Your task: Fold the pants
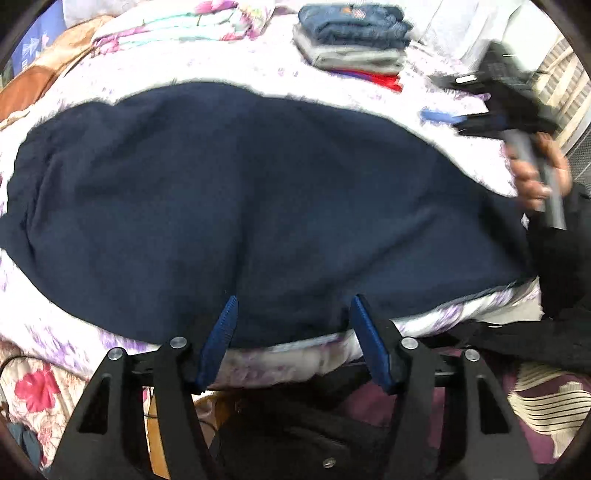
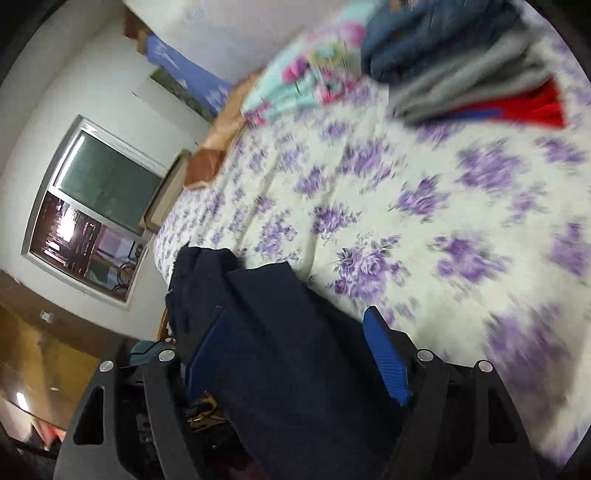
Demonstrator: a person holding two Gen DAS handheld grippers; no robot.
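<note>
Navy pants [image 1: 240, 192] lie spread wide across the floral bed sheet [image 1: 221, 62]. My left gripper [image 1: 294, 301] hovers at their near edge, jaws apart, blue pads [image 1: 221, 332] on either side of the hem without pressing it. My right gripper [image 1: 443, 99] is blurred at the upper right above the sheet, in a person's hand [image 1: 535, 177]. In the right wrist view that gripper [image 2: 295, 314] stands wide open. A dark fold of the pants [image 2: 280, 332] lies between its fingers, clear of the right pad [image 2: 384, 354].
A stack of folded clothes [image 1: 351, 40] in blue, grey and red sits at the far side of the bed [image 2: 461, 66]. A folded flowered quilt [image 1: 177, 22] lies beside it. A window [image 2: 96, 206] is in the wall beyond the bed. Dark clothing [image 1: 295, 424] fills the near foreground.
</note>
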